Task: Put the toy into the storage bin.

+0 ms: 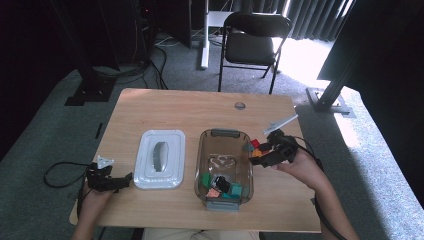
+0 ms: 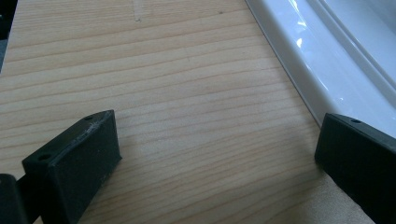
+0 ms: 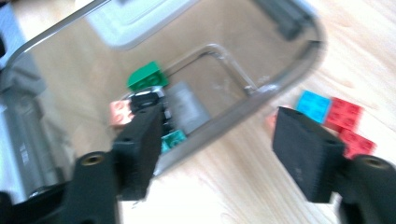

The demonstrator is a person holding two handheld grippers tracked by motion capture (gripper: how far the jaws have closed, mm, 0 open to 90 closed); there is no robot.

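Two grippers show in the high view: the left gripper (image 1: 122,181) rests at the desk's (image 1: 200,107) near-left edge beside the white lid (image 1: 160,159), while the right gripper (image 1: 260,150) hovers by loose bricks (image 1: 255,145) at the clear container's (image 1: 223,134) right rim, bare wood behind. In the left gripper view, wide empty jaws straddle bare wood, one touching the lid's (image 2: 327,70) edge. In the right gripper view, jaws apart and empty straddle the container's rim (image 3: 261,93), red and blue bricks (image 3: 334,114) outside, more bricks (image 3: 147,77) inside.
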